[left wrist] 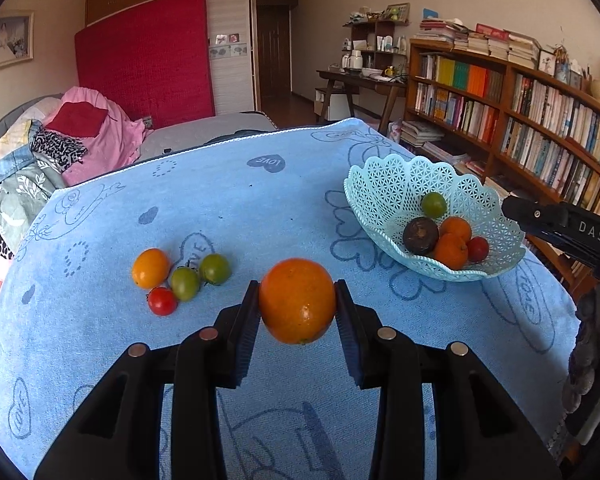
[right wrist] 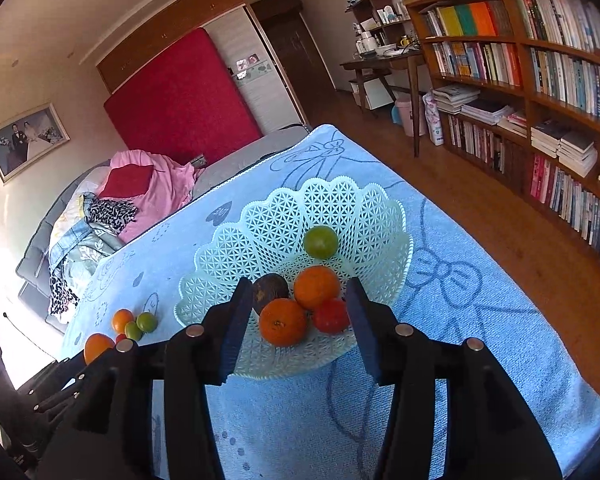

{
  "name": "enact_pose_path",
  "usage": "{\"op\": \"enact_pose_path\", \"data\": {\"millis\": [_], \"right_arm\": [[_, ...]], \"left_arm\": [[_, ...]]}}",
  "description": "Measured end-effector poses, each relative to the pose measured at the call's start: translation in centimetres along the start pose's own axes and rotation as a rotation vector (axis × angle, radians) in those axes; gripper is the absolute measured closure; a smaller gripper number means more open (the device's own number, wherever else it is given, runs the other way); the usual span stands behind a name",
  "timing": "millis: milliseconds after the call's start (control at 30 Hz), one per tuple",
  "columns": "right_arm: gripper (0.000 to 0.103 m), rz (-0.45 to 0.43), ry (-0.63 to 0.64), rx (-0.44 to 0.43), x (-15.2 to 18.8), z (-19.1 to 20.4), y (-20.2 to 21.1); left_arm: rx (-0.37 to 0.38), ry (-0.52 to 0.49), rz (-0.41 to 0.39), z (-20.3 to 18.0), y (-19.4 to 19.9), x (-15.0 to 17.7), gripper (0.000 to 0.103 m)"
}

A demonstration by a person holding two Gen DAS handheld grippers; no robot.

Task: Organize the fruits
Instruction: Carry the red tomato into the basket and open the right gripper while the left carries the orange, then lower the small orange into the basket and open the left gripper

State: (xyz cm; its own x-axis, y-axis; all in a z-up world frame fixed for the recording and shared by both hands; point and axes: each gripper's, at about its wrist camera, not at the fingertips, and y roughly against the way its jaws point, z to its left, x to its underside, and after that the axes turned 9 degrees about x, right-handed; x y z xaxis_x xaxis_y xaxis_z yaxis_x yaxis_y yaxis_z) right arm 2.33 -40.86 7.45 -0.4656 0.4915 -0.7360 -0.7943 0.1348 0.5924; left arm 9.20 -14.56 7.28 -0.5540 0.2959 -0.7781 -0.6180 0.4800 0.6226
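Left wrist view: the left gripper (left wrist: 297, 309) is clamping an orange (left wrist: 297, 300) above the blue towel (left wrist: 260, 208), between four loose fruits (left wrist: 180, 278) and the basket (left wrist: 388, 184).

Right wrist view: the right gripper (right wrist: 296, 320) is standing released, holding nothing, its pads flanking the basket's five fruits (right wrist: 304, 300).

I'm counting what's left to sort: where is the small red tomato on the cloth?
In the left wrist view the red tomato lies on the blue cloth, left of the held orange, touching the nearer green tomato.
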Motion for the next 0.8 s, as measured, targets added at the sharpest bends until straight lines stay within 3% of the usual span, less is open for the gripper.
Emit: {"op": "enact_pose_path", "data": {"millis": [300, 800], "right_arm": [[0.033, -0.055, 0.004, 0.006, -0.8, -0.1, 1.5], [0.031, -0.110, -0.024, 0.028, -1.8, -1.1, 3.2]], "left_arm": [[0.068, -0.055, -0.015, -3.7, -1.7, -2.4, 0.066], [0.126, -0.074, 0.007, -6.9, -5.6, -4.3, 0.066]]}}
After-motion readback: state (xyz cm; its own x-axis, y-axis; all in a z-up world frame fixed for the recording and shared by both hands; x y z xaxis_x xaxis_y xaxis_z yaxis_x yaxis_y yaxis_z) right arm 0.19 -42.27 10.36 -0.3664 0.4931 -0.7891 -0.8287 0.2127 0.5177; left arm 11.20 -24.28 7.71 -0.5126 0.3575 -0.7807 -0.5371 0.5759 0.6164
